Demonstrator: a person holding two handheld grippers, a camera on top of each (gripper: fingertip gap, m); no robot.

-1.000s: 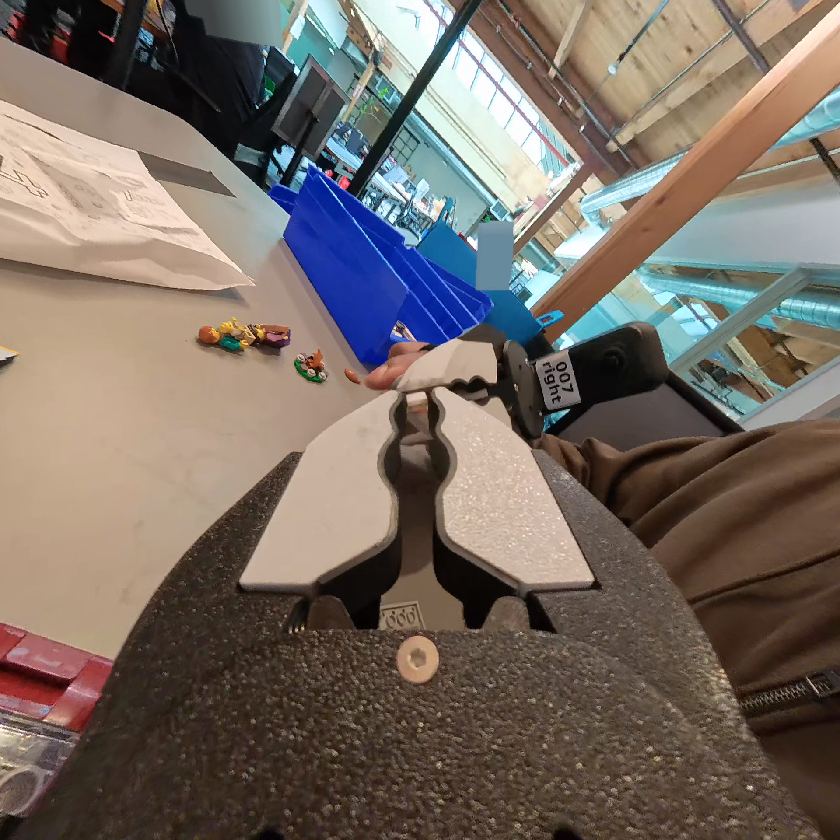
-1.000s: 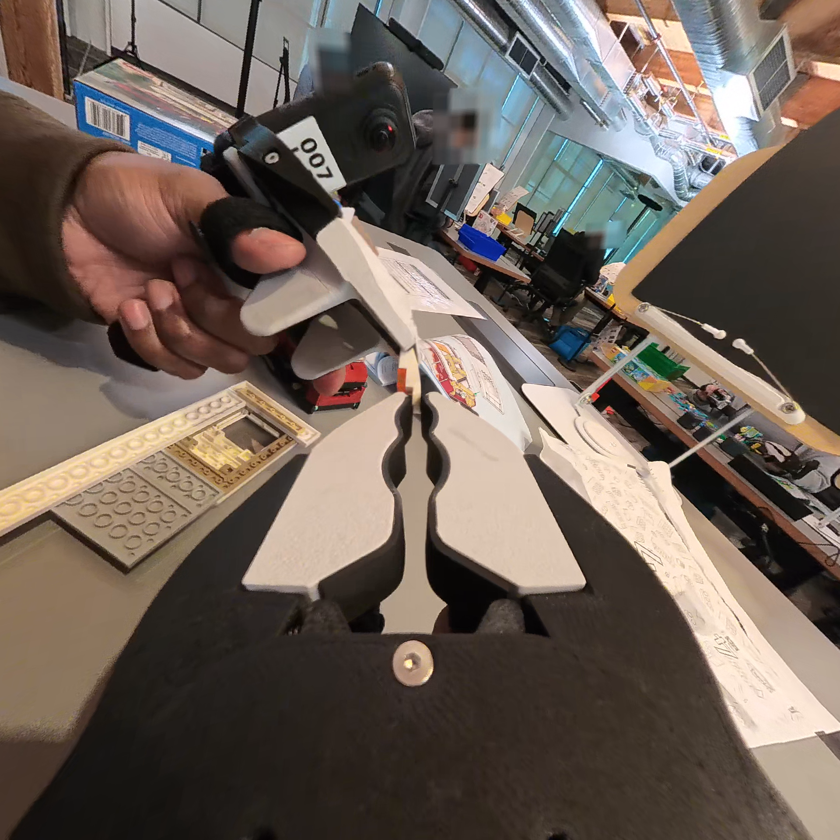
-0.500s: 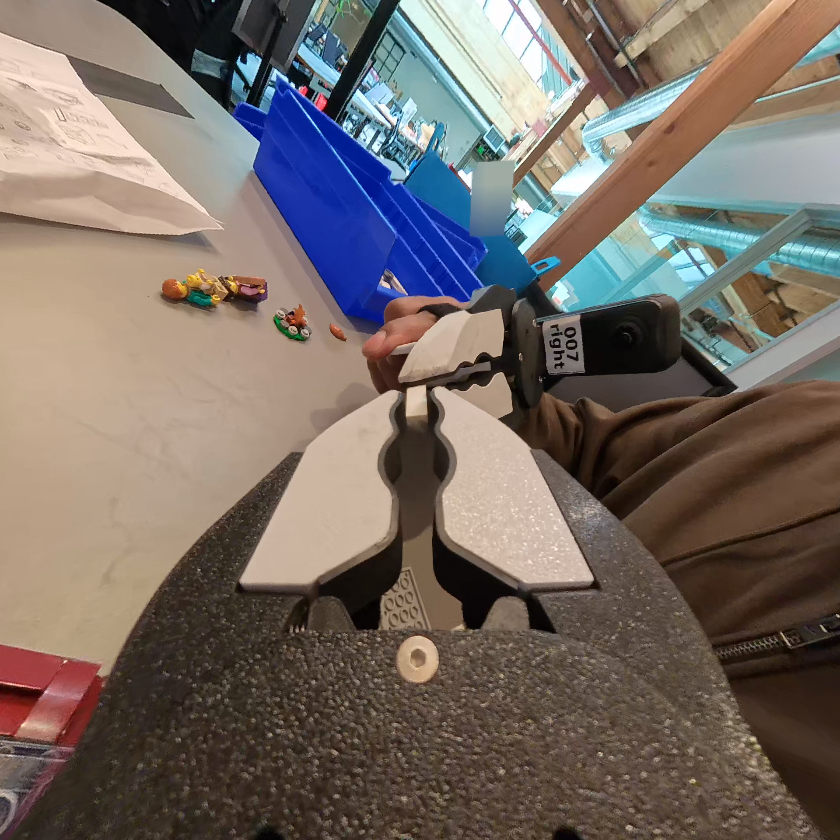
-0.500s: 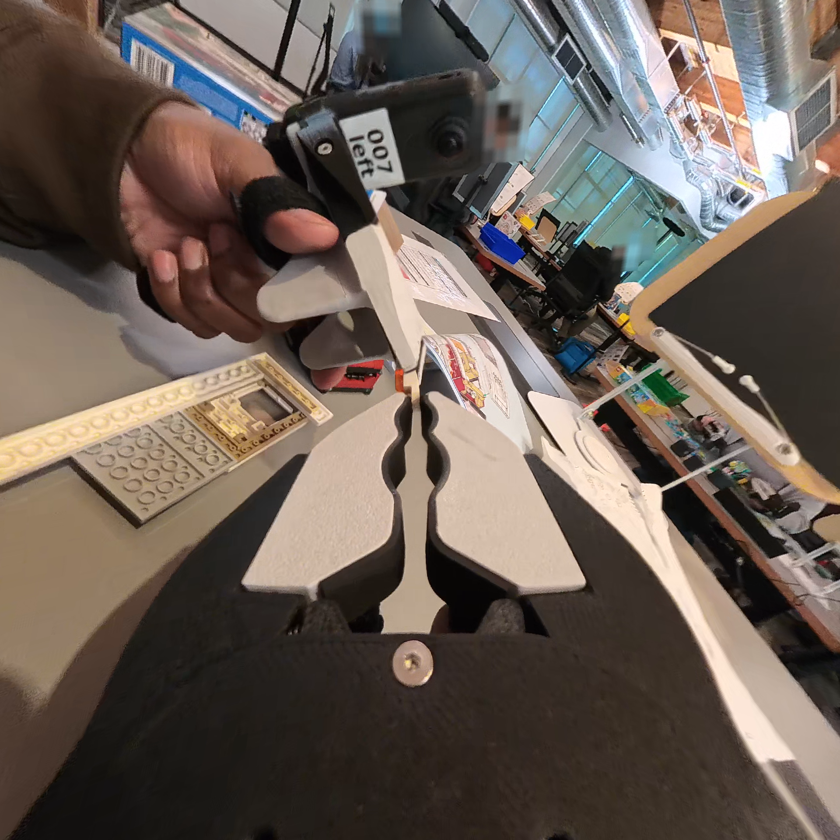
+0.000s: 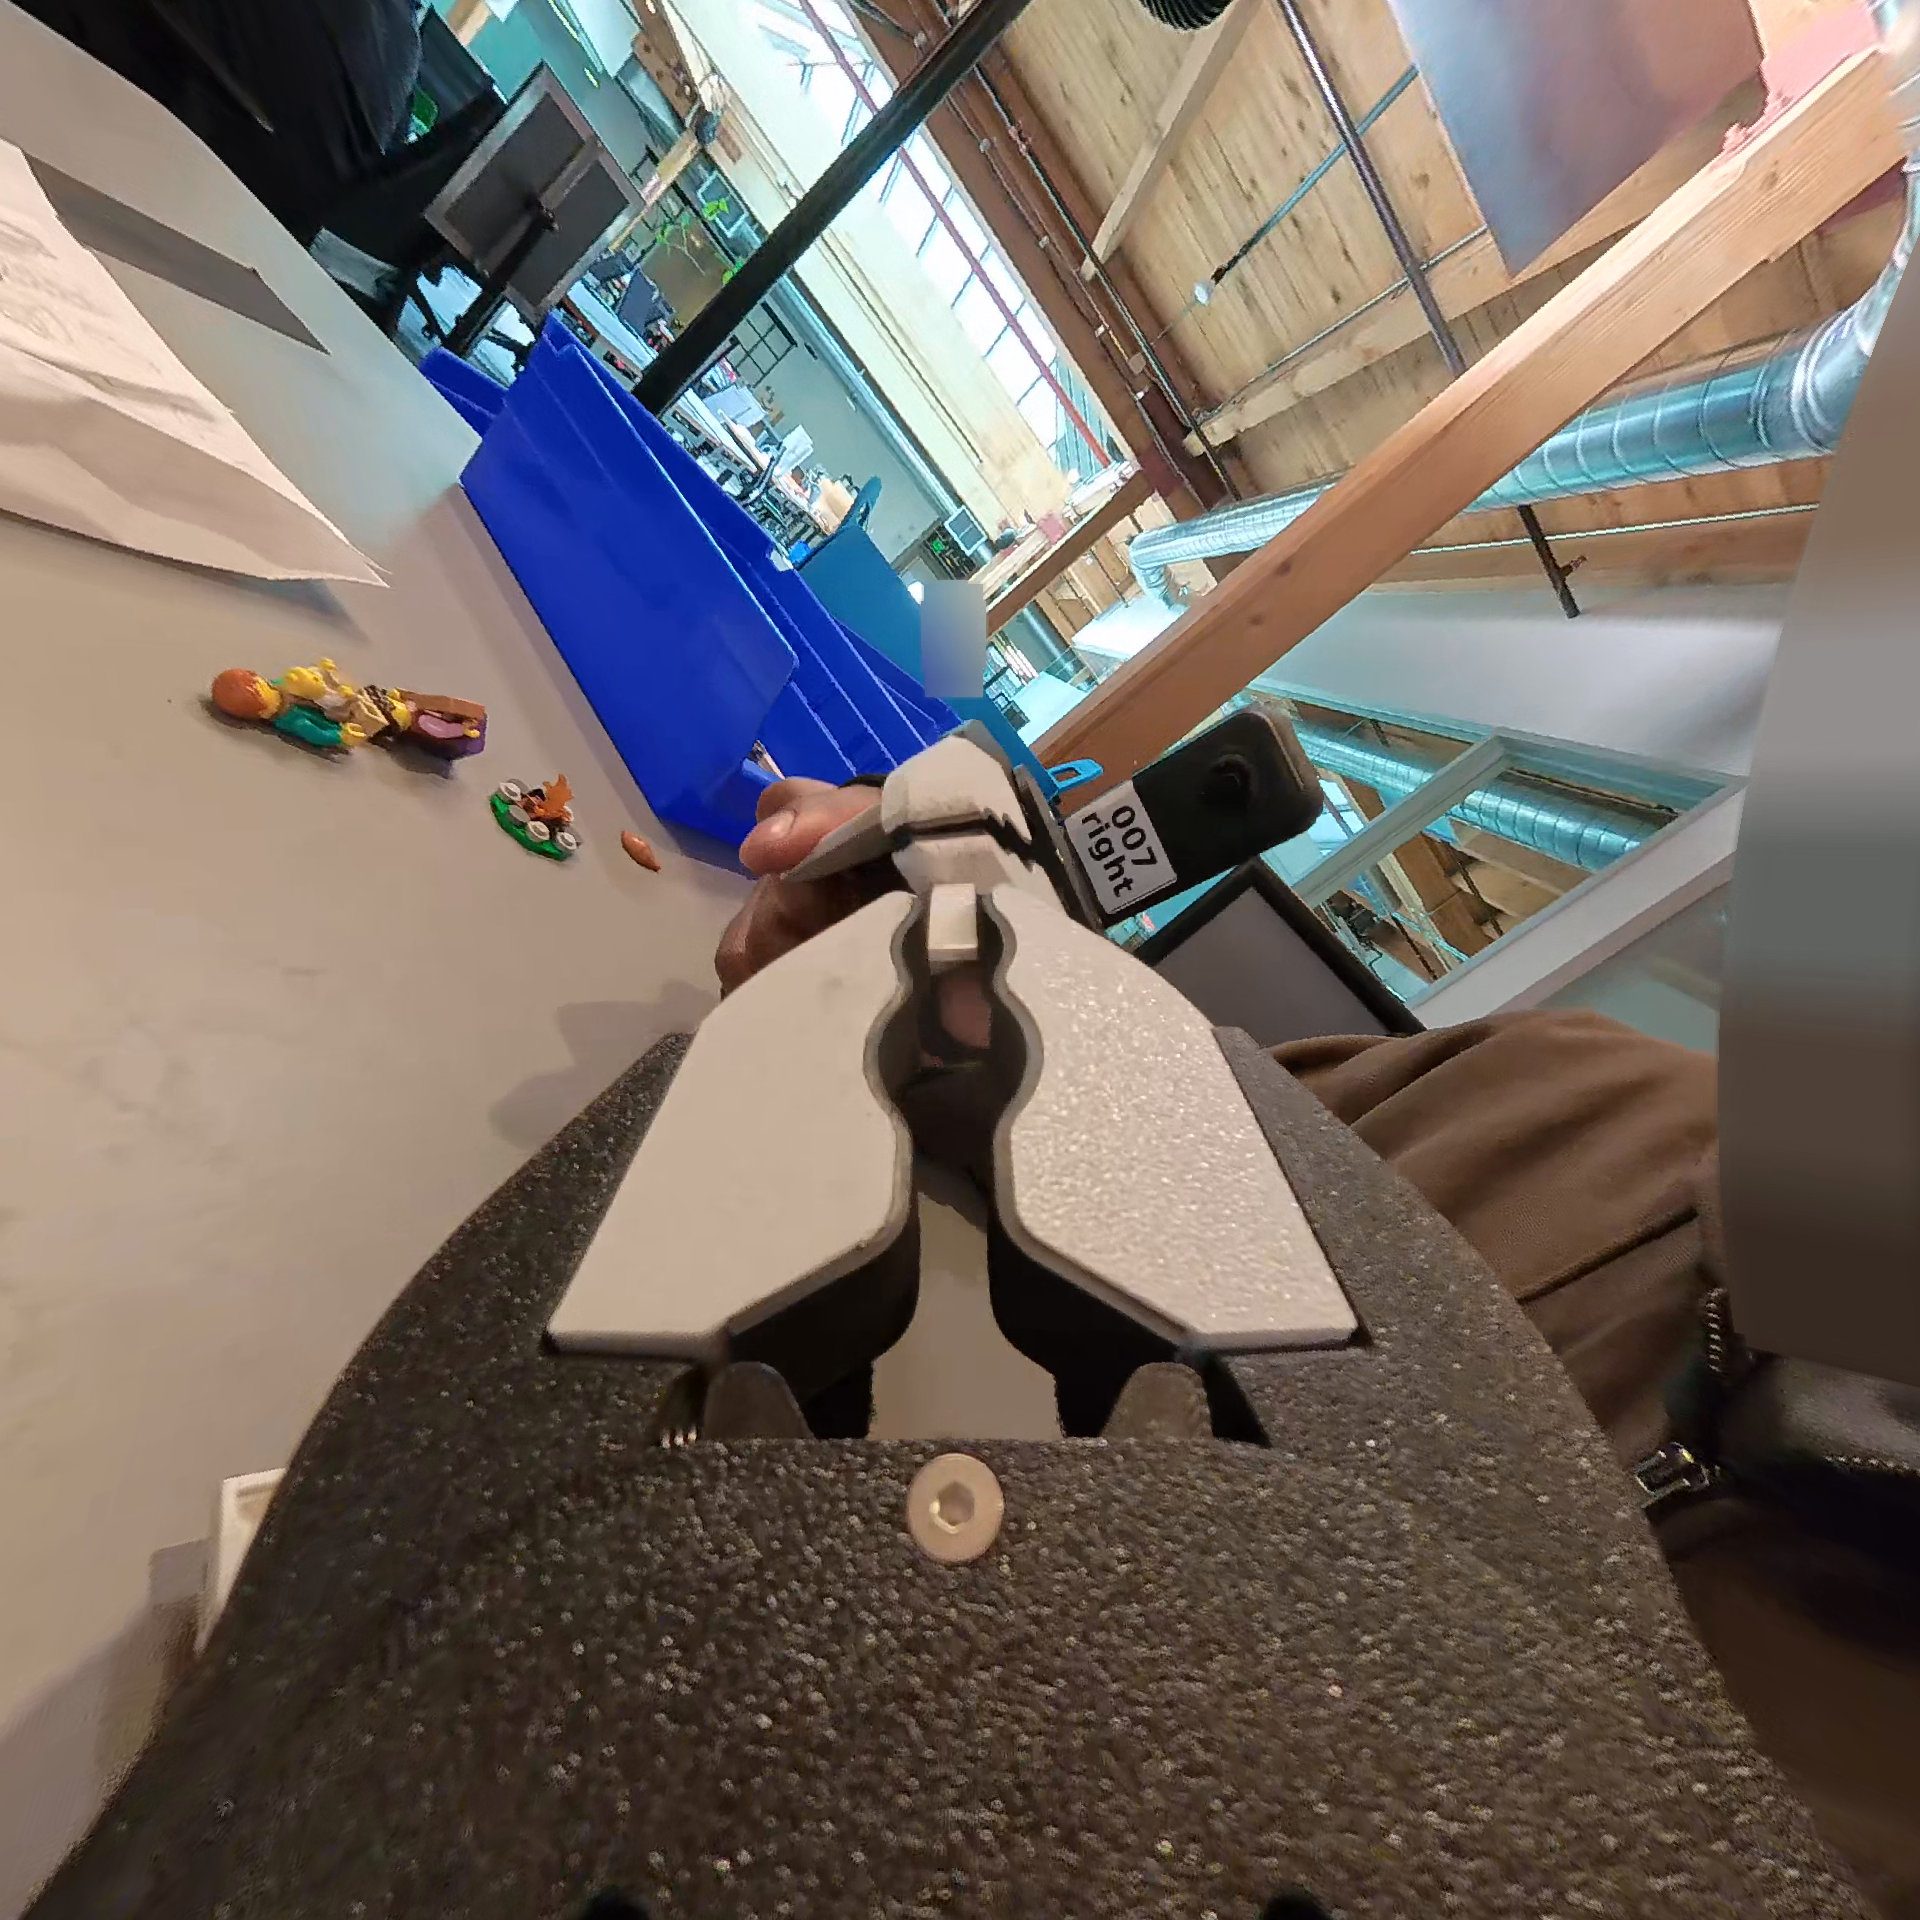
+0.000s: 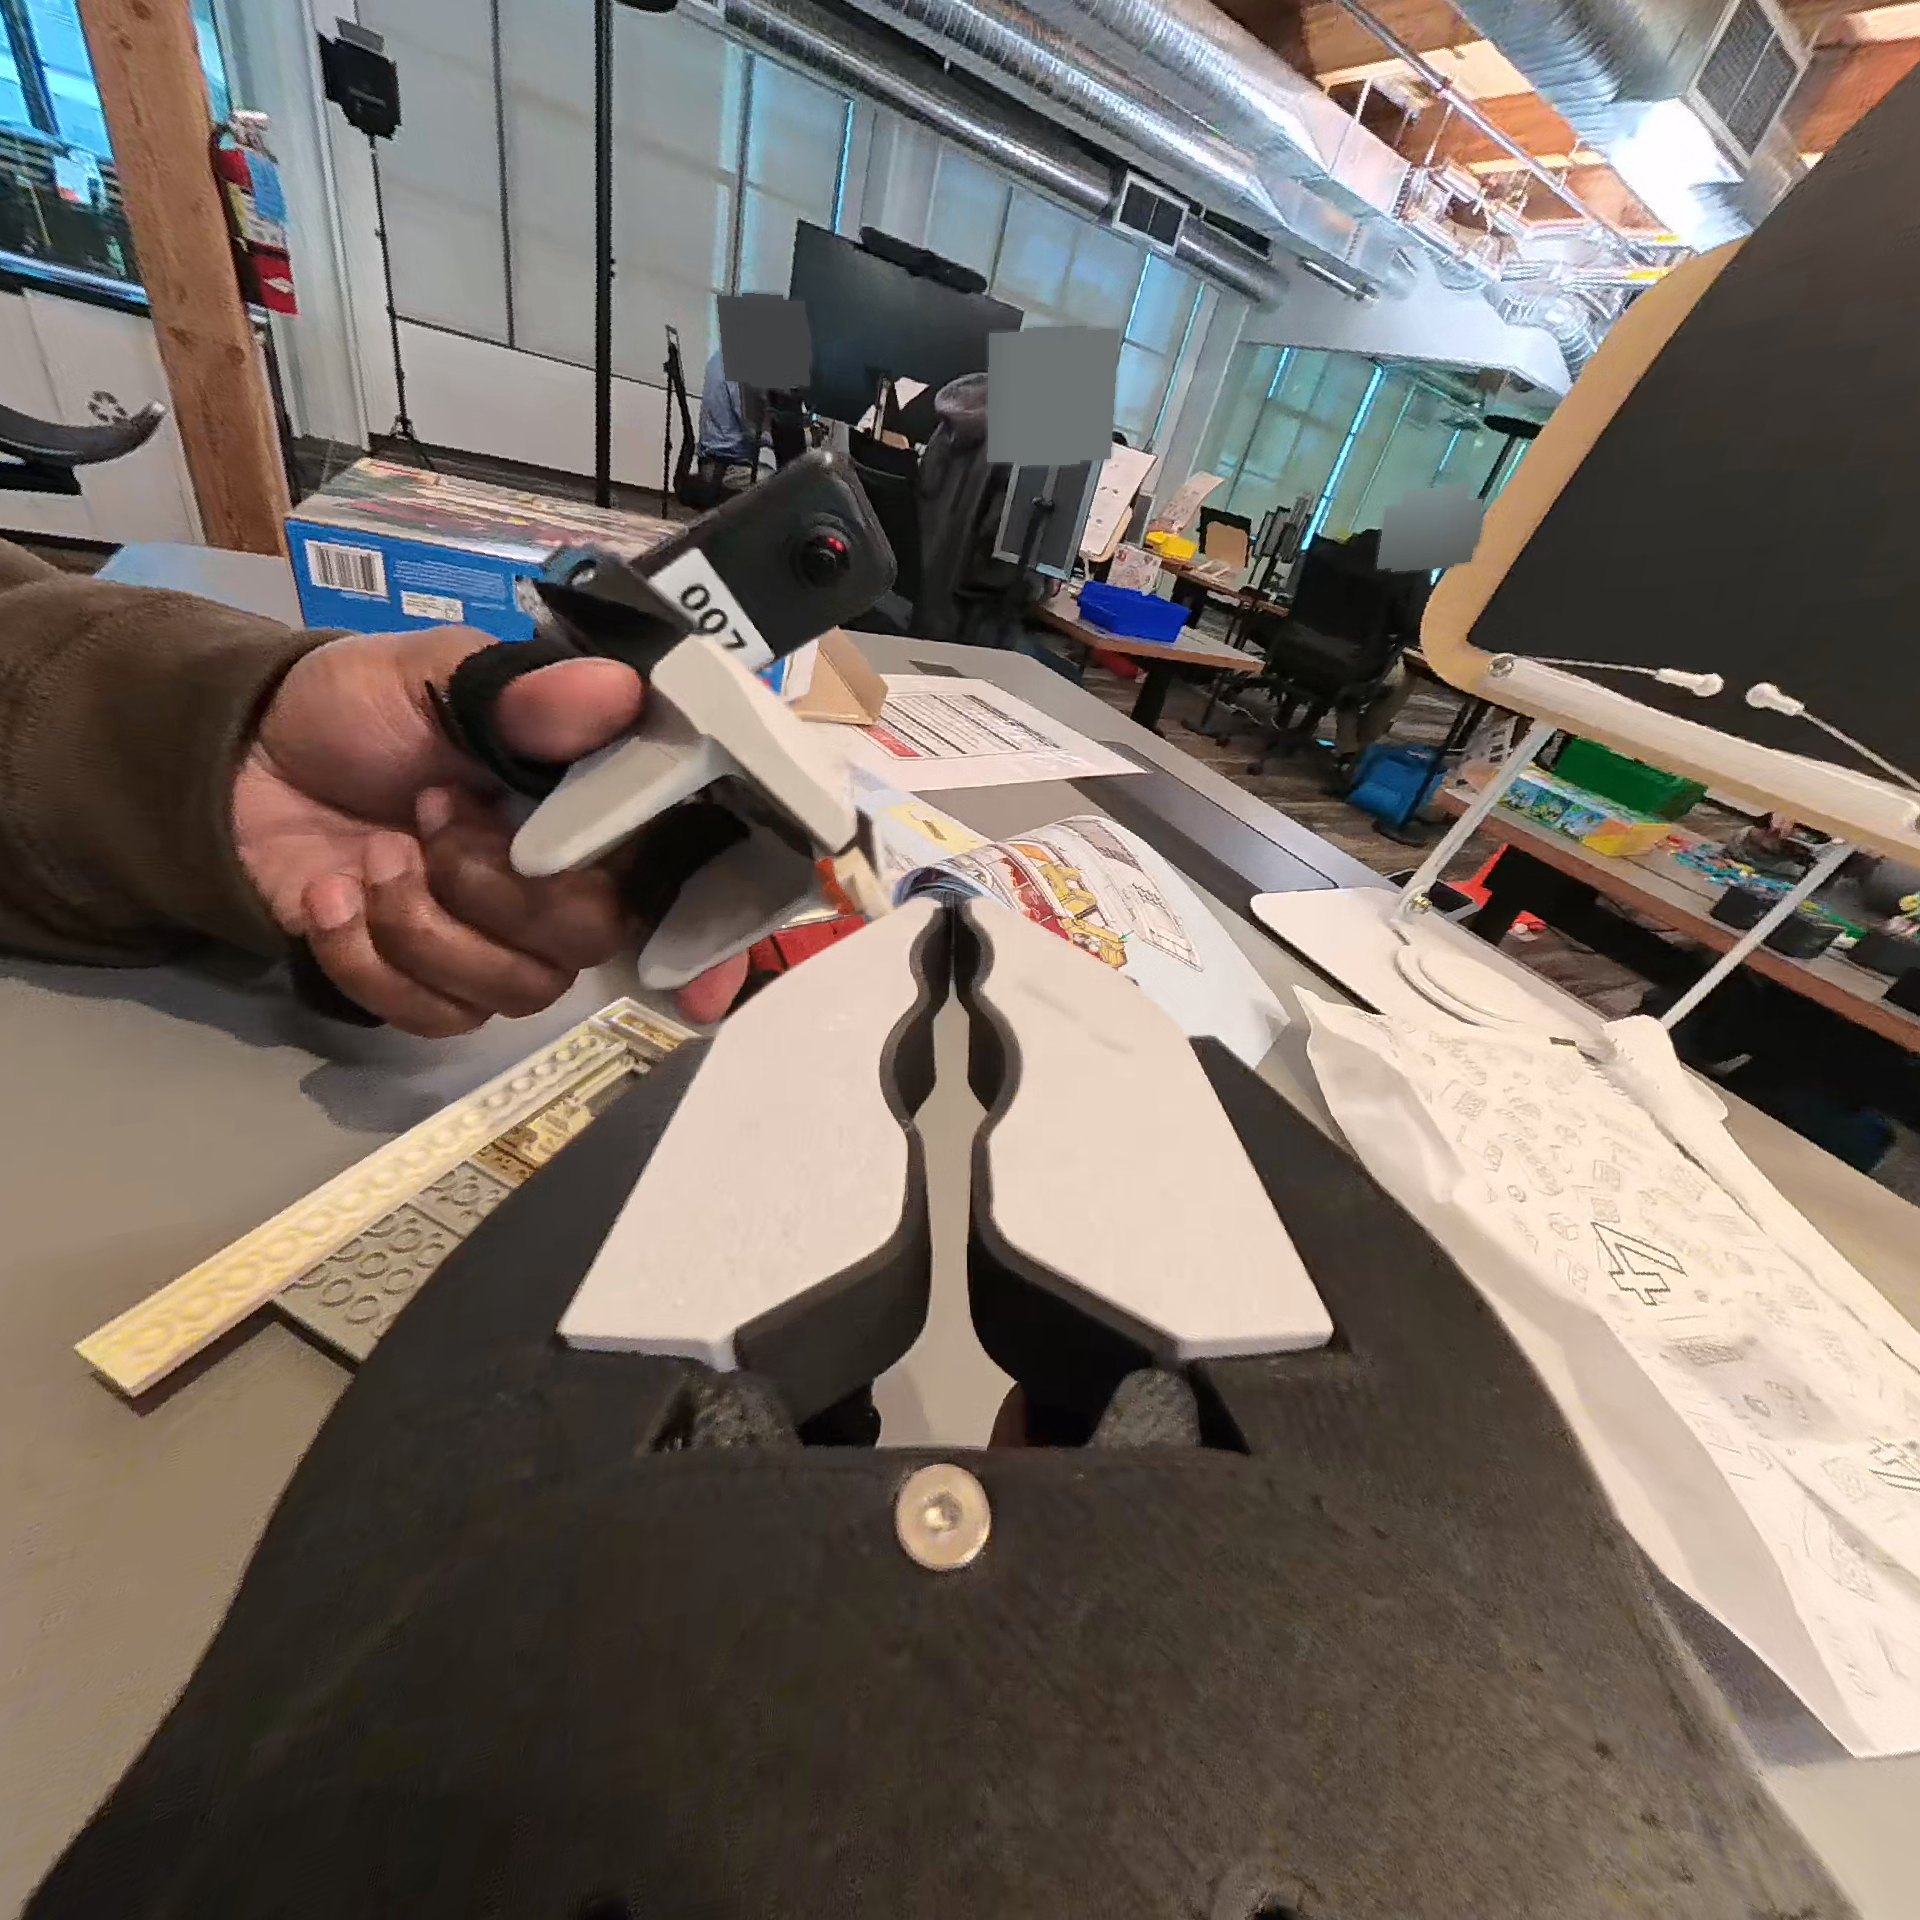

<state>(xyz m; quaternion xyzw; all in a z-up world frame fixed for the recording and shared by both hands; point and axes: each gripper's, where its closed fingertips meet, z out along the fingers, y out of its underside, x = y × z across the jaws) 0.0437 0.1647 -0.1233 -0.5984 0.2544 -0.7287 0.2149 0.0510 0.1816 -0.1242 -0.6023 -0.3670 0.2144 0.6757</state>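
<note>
Though sized like a crumb beside the blue bins [image 5: 623,582] past the fingertips, looks rigid, light, slick plastic: small light-grey brick piece [image 5: 952,921], pinched at the left gripper [image 5: 954,914] tips. Best held by flat sides. Right gripper [image 6: 952,920] fully closed, apparently holding nothing, tips nearly meeting the left's.

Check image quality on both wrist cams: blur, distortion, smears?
Left wrist view: strong wide-angle bend in the wooden beam, a smeared grey band down the right edge, soft shadows on the table. Right wrist view: motion blur on the hand and left claw; the paper bag is sharp.
</note>
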